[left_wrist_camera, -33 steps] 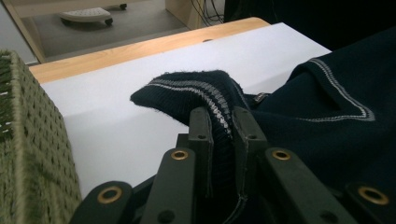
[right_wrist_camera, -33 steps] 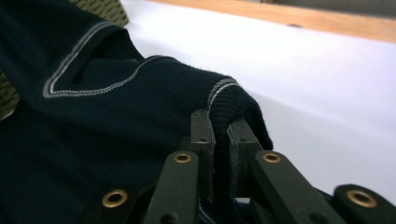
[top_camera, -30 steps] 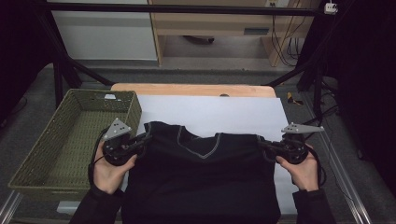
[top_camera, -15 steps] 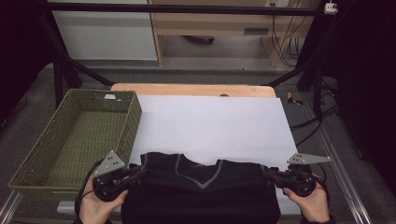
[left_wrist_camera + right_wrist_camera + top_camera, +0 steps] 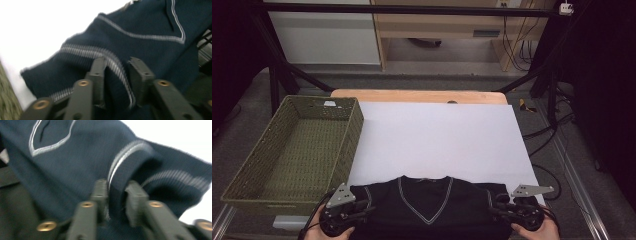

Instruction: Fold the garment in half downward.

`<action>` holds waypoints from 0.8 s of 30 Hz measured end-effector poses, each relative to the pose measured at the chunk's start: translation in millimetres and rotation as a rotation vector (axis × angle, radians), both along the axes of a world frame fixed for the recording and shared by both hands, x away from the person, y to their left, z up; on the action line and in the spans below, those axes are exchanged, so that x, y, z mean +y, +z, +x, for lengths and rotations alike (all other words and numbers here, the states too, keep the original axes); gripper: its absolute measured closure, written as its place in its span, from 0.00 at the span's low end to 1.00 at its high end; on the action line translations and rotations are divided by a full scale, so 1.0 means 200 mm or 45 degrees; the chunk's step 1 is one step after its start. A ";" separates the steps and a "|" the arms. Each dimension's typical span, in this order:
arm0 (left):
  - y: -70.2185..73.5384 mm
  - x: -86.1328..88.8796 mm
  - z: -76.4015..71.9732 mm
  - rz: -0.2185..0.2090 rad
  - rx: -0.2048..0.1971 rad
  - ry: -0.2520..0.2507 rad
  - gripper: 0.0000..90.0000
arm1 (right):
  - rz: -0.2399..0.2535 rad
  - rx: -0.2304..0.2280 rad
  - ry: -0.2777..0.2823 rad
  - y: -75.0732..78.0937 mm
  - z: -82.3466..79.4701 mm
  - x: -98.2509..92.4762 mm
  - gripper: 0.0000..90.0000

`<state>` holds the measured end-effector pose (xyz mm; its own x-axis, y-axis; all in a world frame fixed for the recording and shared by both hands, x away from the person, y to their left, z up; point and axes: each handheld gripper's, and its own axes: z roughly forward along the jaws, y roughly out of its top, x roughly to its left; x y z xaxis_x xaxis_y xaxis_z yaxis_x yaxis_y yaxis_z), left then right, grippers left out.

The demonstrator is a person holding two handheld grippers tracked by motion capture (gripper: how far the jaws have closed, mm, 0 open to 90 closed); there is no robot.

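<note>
The left claw (image 5: 354, 216) and right claw (image 5: 504, 214) have just been opening, and each now stands spread loosely around a fold of the dark top (image 5: 424, 212) at the tabletop's near edge. A green basket (image 5: 287, 150) sits at the left edge. White paper (image 5: 437, 140) covers the tabletop. Cables (image 5: 517, 47) hang behind.

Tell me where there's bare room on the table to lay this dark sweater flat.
The white sheet is bare from the dark navy V-neck sweater up to the wooden table edge. The green woven basket is empty too. The near edge is crowded: left gripper and right gripper straddle the sweater's shoulders, jaws just opening.
</note>
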<state>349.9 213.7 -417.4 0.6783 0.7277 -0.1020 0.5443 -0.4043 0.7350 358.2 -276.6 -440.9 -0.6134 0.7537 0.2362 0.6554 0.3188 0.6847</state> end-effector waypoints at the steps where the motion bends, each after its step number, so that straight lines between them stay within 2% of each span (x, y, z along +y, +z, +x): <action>1: 0.01 -0.01 0.01 0.002 -0.033 0.002 0.60 | 0.014 -0.038 -0.017 0.02 0.01 0.00 0.63; 3: 0.05 -0.03 0.05 -0.002 -0.085 0.001 0.53 | 0.043 -0.121 -0.034 0.06 0.03 -0.01 0.50; 6: 0.08 -0.07 0.12 -0.024 -0.127 0.003 0.43 | 0.056 -0.197 -0.073 0.11 0.08 -0.01 0.43; 7: 0.08 -0.08 0.15 -0.033 -0.133 0.009 0.40 | 0.058 -0.222 -0.082 0.12 0.10 -0.01 0.40; 9: 0.07 -0.11 0.21 -0.030 -0.133 0.022 0.35 | 0.048 -0.244 -0.115 0.13 0.15 -0.02 0.39; 11: 0.04 -0.13 0.28 -0.034 -0.107 0.026 0.31 | 0.036 -0.261 -0.143 0.13 0.20 -0.02 0.37; 14: -0.02 -0.15 0.34 -0.022 -0.067 0.027 0.27 | 0.019 -0.239 -0.177 0.08 0.25 -0.04 0.38; 17: -0.10 -0.17 0.40 0.005 -0.031 0.027 0.25 | -0.032 -0.199 -0.198 0.01 0.27 -0.06 0.39; 21: -0.19 -0.17 0.43 0.014 -0.007 0.023 0.25 | -0.053 -0.164 -0.204 -0.04 0.27 -0.08 0.41; 24: -0.24 -0.18 0.44 0.050 0.037 0.026 0.23 | -0.074 -0.128 -0.191 -0.07 0.28 -0.07 0.41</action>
<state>437.9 178.4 -464.7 0.6605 0.7452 -0.0921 0.5734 -0.4214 0.7026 414.1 -291.5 -455.5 -0.5116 0.8489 0.1330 0.6278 0.2636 0.7323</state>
